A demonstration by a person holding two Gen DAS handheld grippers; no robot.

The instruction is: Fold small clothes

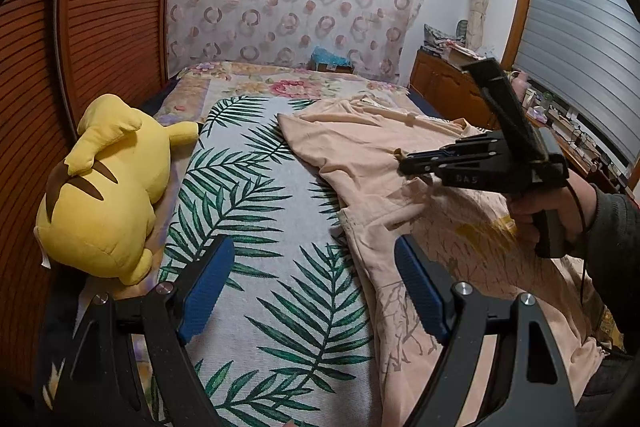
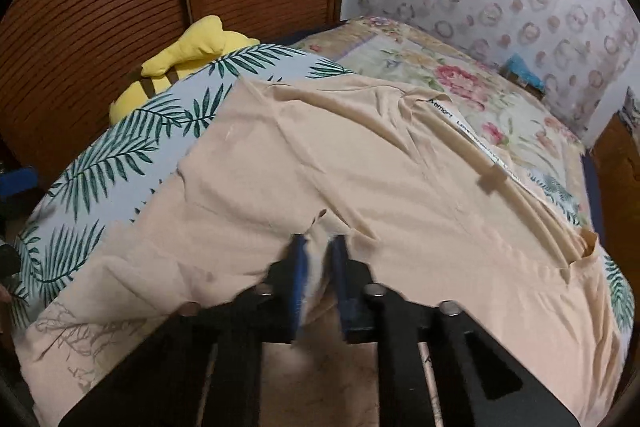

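The peach garment point(image 1: 400, 163) lay spread over a leaf-print blanket point(image 1: 256, 211) on the bed point(image 1: 240, 79), creased and partly bunched, with a faint branch-like print near its close edge. How it was laid out could not be read in full: its near end ran off the bottom of both views, and the black frames of the tongs covered much of it.

The left tongs point(image 1: 316, 287) hovered above the blanket with their blue pads spread wide and nothing between them, their right pad over the garment's edge.

The right tongs point(image 2: 320, 267) were blurred in their own view. Their pads point(image 2: 300, 279) stood close together with a pinch of the peach cloth rising between them, so they were clamped on the garment. In the left view they showed from the side, held by a hand point(image 1: 560, 211) in a dark sleeve, tips down on the cloth.

A yellow plush toy point(image 1: 108, 187) lay on the bed's far-left side beside a slatted wooden door point(image 1: 100, 27), half hidden behind the blanket in the right view. A white label point(image 2: 472, 131) near the garment's neck bore lettering too small to read.
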